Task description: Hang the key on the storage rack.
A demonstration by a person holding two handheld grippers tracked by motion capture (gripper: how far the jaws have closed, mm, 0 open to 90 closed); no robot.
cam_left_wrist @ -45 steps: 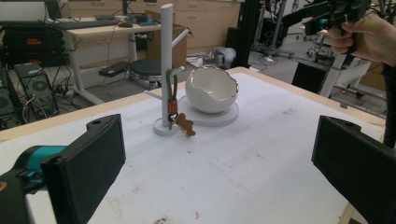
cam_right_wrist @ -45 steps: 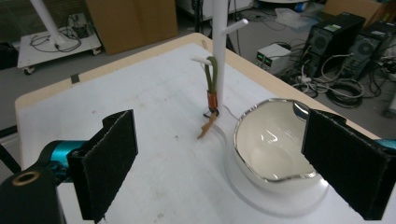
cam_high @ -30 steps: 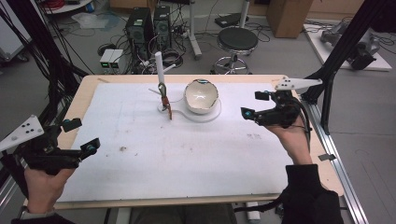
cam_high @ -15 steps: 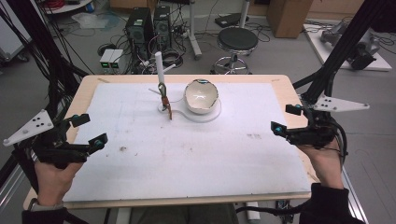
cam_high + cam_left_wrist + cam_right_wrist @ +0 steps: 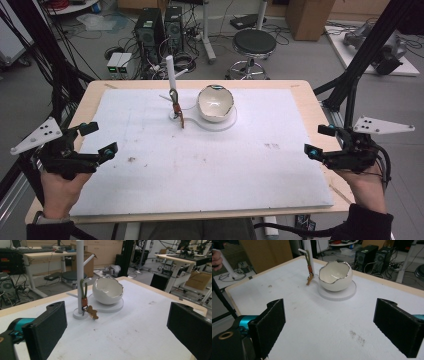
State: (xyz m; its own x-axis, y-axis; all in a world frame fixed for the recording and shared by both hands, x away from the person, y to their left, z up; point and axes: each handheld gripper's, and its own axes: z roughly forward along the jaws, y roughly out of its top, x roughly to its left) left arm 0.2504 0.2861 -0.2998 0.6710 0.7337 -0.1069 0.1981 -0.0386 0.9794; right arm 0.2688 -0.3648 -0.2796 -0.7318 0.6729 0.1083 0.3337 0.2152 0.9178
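A white eggshell-shaped bowl point(image 5: 215, 103) with a jagged silver rim sits on a round white coaster point(image 5: 227, 123) at the far middle of the white mat. Left of it stands a white peg stand point(image 5: 171, 80) with a green loop, an orange clip and a brown charm point(image 5: 178, 114) hanging from it. My left gripper point(image 5: 96, 138) hovers open at the mat's left edge. My right gripper point(image 5: 318, 141) hovers open at the right edge. Both are empty and far from the bowl point(image 5: 108, 290), also seen as bowl point(image 5: 335, 275).
The white mat point(image 5: 200, 165) covers a wooden table point(image 5: 300, 86). Behind the table are a round stool point(image 5: 255, 44), computer towers point(image 5: 161, 24) and floor cables. Black frame struts point(image 5: 360, 65) rise at the right and left sides.
My right gripper has dropped back from near the bowl toward the right near edge of the table. My left gripper has shifted slightly up and inward.
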